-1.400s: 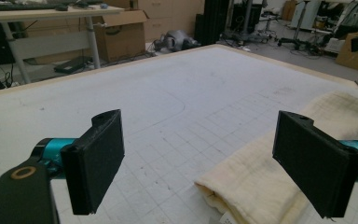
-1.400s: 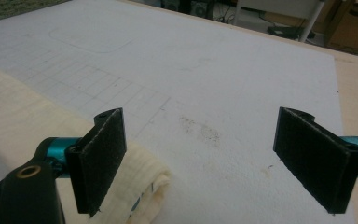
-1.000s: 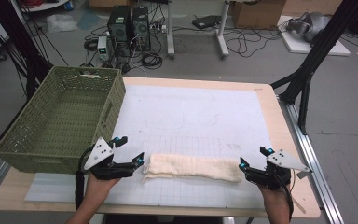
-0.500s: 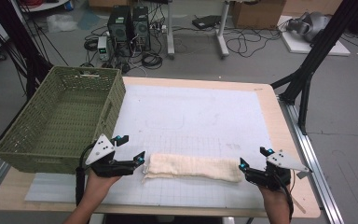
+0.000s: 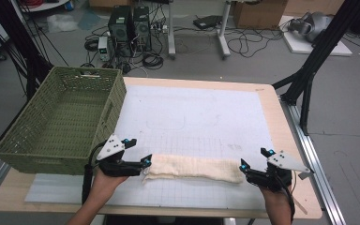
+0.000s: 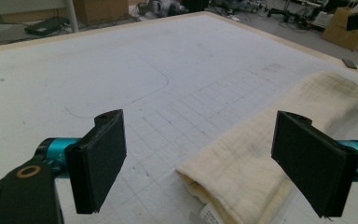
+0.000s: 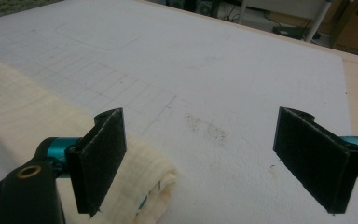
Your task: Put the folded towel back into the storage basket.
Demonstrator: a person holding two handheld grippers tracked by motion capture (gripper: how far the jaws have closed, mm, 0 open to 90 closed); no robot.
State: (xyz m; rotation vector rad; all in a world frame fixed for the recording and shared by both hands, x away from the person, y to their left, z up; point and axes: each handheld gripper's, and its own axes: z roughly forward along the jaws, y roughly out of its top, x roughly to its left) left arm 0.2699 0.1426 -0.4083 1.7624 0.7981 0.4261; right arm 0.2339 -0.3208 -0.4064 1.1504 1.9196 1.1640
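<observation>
- High view: a folded cream towel (image 5: 194,168) lies along the near edge of the bench (image 5: 267,93); the left tool (image 5: 146,161) sits at its left end, the right tool (image 5: 243,166) at its right end, a green basket (image 5: 61,117) stands at the left
- Left gripper view: jaws spread wide, released, the towel (image 6: 265,154) end between them
- Right gripper view: jaws spread wide, released, the towel (image 7: 37,126) end by the left jaw
</observation>
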